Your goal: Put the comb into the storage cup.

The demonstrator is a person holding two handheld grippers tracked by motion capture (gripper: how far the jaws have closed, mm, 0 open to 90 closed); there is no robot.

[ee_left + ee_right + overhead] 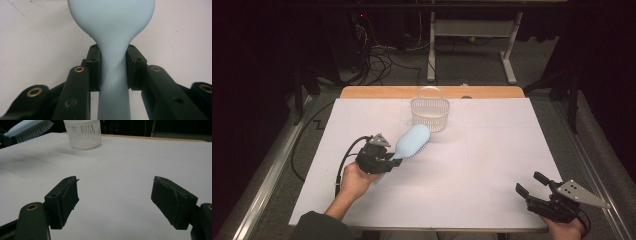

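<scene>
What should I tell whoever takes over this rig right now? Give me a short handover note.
Left gripper: shut on the handle of the light blue hairbrush, held off the white table, bristles down.
Right gripper: open, holding nothing, near the table's front right corner.
White basket: upright at the far middle of the table, just beyond the brush head.
Done: brush picked up.
Left: probably to set the brush in the basket, then release.
</scene>
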